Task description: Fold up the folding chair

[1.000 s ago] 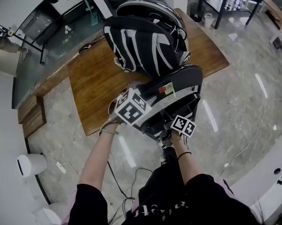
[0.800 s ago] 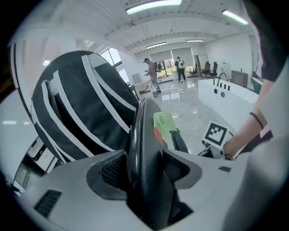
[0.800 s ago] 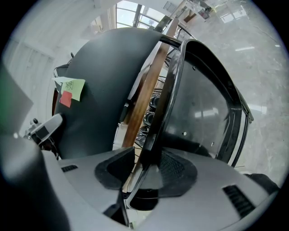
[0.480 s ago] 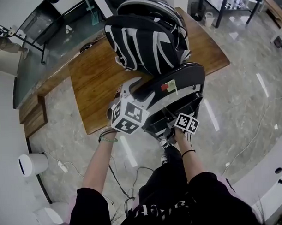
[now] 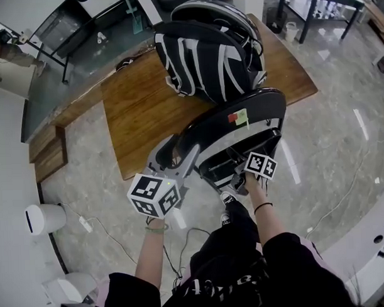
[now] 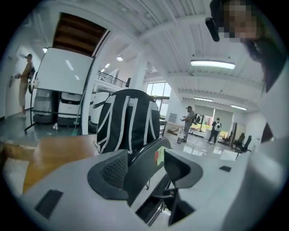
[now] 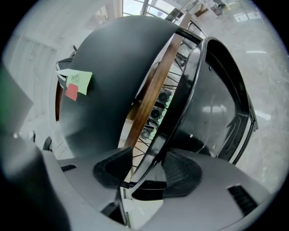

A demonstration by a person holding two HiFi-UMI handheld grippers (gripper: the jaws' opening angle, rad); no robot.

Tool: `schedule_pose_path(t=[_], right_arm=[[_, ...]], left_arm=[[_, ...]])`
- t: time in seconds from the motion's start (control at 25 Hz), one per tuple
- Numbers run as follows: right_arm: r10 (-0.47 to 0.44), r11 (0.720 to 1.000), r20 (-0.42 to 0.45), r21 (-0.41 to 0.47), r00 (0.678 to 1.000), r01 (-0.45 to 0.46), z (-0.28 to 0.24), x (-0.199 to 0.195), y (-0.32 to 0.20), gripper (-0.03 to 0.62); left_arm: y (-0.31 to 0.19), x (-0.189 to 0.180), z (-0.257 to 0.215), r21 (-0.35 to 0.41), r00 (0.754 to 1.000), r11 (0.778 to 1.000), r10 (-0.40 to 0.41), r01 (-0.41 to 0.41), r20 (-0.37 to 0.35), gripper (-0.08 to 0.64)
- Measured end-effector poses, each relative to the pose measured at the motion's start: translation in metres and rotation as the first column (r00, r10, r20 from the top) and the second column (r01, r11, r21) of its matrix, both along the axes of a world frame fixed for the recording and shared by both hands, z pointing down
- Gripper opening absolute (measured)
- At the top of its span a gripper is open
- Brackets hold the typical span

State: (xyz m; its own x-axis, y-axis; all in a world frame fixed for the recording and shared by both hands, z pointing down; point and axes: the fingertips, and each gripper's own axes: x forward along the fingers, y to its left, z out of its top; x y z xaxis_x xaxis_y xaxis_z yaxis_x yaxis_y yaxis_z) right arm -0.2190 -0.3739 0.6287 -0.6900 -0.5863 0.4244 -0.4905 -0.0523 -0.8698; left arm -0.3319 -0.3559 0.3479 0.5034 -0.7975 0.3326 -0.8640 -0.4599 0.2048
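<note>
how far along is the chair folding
Mostly done: on the folding chair the seat stands tipped up near the backrest, a narrow gap between. In hand: the right gripper clamps the seat rim; the left gripper jaws have just been opening, backrest edge between them unpressed. Left: close the gap flat.

The black folding chair (image 5: 241, 126) (red and green stickers (image 5: 238, 117) on its glossy curved back) is being shown nearly folded, seat tilted close to back, upright just beside the wooden table (image 5: 140, 107).
</note>
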Motion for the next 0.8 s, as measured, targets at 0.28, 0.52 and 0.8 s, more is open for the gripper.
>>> schedule_pose_path(t=[0.28, 0.52, 0.8], right_arm=[[0.098, 0.993, -0.075, -0.058, 0.992, -0.103, 0.006, 0.031, 0.002, 0.23], [0.064, 0.998, -0.076, 0.004, 0.995, -0.064, -0.027, 0.055, 0.049, 0.23], [-0.029, 0.977, -0.104, 0.208, 0.994, 0.05, -0.116, 0.066, 0.116, 0.229]], left_arm=[[0.062, -0.027, 0.034, -0.126, 0.986, 0.987, -0.113, 0.097, -0.126, 0.253], [0.1, -0.022, 0.038, -0.172, 0.955, 0.979, -0.149, 0.107, -0.255, 0.249], [0.155, -0.003, 0.021, -0.157, 0.895, 0.983, -0.156, 0.098, -0.417, 0.225]])
